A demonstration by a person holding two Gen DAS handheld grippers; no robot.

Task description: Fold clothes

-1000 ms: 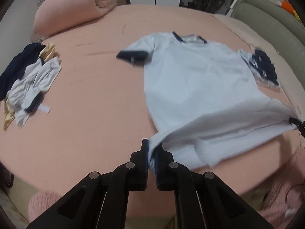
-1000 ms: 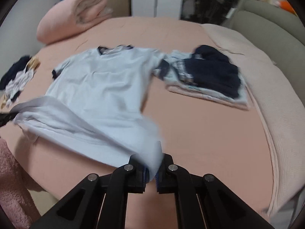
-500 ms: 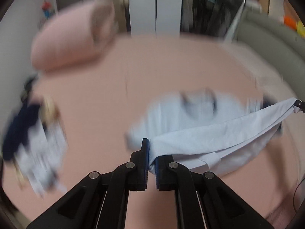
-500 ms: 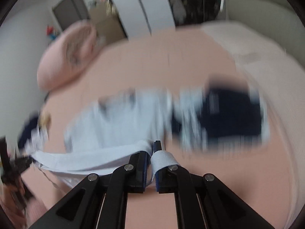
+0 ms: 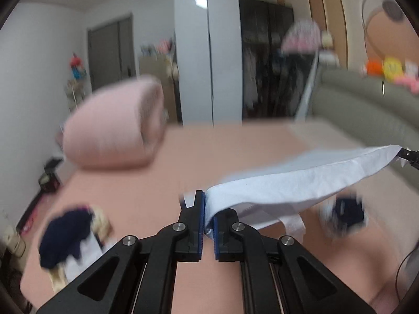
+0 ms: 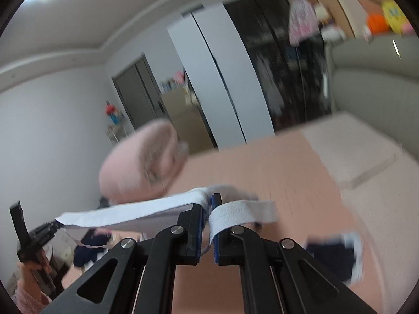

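The pink bed point(image 5: 235, 151) lies below me, a rolled quilt point(image 5: 112, 128) at its far left. The pale blue shirt point(image 5: 301, 185) hangs stretched above it between my claws: left claw point(image 5: 207, 217) and right claw point(image 6: 208, 217) each clamped tight on an edge.

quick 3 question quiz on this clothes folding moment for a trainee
1. True or false: the shirt lies flat on the bed.
2. How many grippers pinch the shirt?
3. Which lies nearer the rolled pink blanket: A, the loose pile of clothes, or B, the folded dark stack?

Key: 1 false, it hangs stretched between the left gripper and the right gripper. 2 two, both shut on it. 3 A.
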